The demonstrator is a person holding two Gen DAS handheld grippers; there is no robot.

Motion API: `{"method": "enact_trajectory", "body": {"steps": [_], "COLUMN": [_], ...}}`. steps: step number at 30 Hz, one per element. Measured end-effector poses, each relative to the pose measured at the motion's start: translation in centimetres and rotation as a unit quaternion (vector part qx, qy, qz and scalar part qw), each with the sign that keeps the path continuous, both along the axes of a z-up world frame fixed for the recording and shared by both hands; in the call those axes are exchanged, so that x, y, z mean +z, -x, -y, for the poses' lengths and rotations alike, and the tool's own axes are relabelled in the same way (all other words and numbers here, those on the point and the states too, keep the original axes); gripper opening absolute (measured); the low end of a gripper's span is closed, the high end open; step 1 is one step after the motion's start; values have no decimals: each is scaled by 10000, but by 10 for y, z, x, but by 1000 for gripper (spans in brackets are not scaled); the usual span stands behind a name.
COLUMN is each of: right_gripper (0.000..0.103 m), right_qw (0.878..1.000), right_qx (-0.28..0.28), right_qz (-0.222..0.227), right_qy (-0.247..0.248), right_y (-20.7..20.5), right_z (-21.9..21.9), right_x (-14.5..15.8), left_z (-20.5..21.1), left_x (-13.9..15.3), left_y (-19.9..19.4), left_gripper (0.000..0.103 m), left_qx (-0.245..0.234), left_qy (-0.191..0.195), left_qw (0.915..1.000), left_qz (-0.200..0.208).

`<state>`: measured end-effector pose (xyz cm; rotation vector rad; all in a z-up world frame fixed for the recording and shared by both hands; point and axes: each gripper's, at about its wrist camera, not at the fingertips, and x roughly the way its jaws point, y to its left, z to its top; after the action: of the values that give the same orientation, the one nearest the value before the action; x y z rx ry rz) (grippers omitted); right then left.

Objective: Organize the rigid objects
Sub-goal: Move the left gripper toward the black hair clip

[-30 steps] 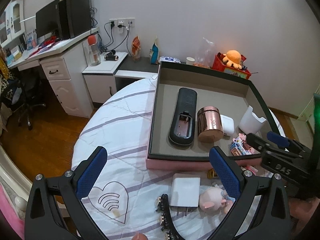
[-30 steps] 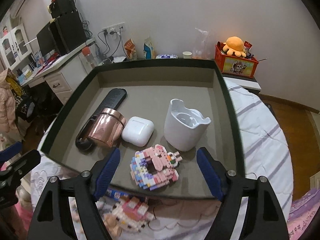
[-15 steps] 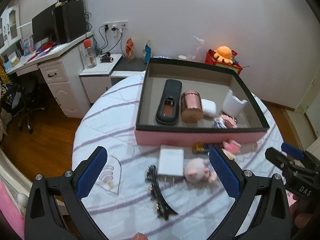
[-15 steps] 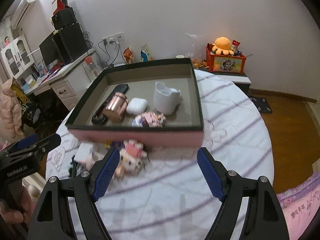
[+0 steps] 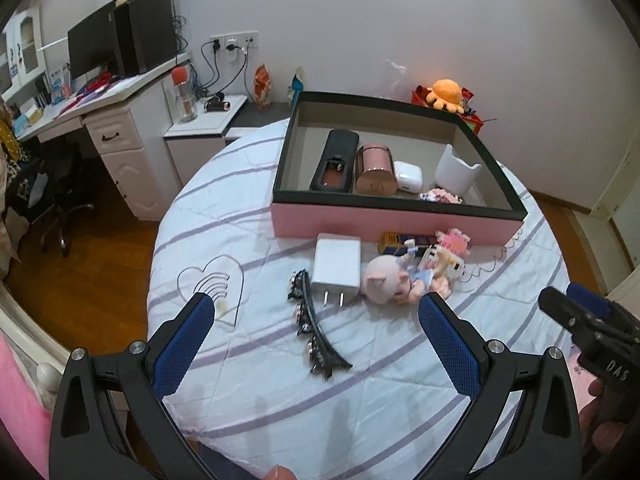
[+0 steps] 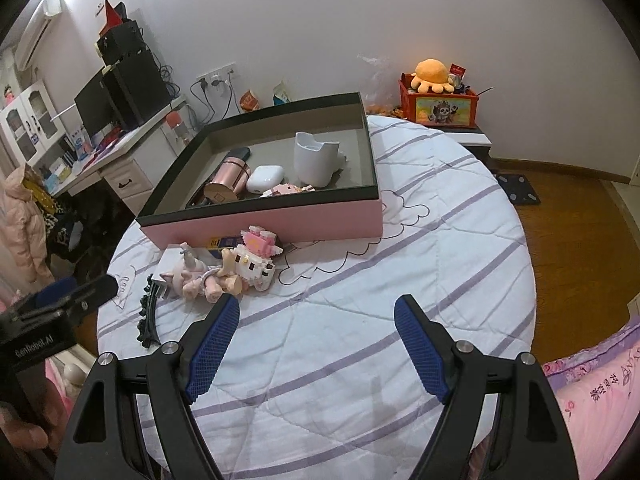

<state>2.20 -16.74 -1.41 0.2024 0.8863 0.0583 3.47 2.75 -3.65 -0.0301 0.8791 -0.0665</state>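
A pink box (image 5: 392, 222) (image 6: 280, 222) with a dark rim holds a black remote (image 5: 334, 160), a rose-gold jar (image 5: 374, 164), a white earbud case (image 5: 407, 176), a white cup (image 5: 456, 170) and a small block figure (image 5: 442, 197). In front of it lie a white charger (image 5: 335, 266), a black hair clip (image 5: 316, 336), a pink pig doll (image 5: 386, 280), a block toy (image 6: 256, 258) and a small blue-yellow box (image 5: 394, 238). My left gripper (image 5: 316, 344) is open above the near table. My right gripper (image 6: 316, 340) is open and empty.
The round table has a white cloth with purple stripes (image 6: 420, 272). A white desk with monitor (image 5: 100, 44) stands at left, a red box with an orange plush (image 6: 436, 100) behind the table, a pink bed (image 6: 600, 396) at right.
Both grippers have pulled back and up from the box toward the near table edge. The block figure stays in the box. The loose items in front of the box are now in full view.
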Motion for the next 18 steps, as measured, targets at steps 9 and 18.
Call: {"method": "enact_trajectory", "body": {"steps": [9, 18], "right_gripper": [81, 81], "right_qw": [10000, 9999], "right_qx": [59, 16], "right_qz": [-9, -139], "right_qy": [11, 27], "right_y": [1, -6], "right_z": [-4, -2], "right_x": [-1, -9], "left_z": [-4, -11], "left_x": [-20, -63], "left_y": [1, -19], "left_gripper": [103, 103], "left_qx": [58, 297], "left_qy": [-59, -31], "left_qw": [9996, 9976], "left_qz": [-252, -624]}}
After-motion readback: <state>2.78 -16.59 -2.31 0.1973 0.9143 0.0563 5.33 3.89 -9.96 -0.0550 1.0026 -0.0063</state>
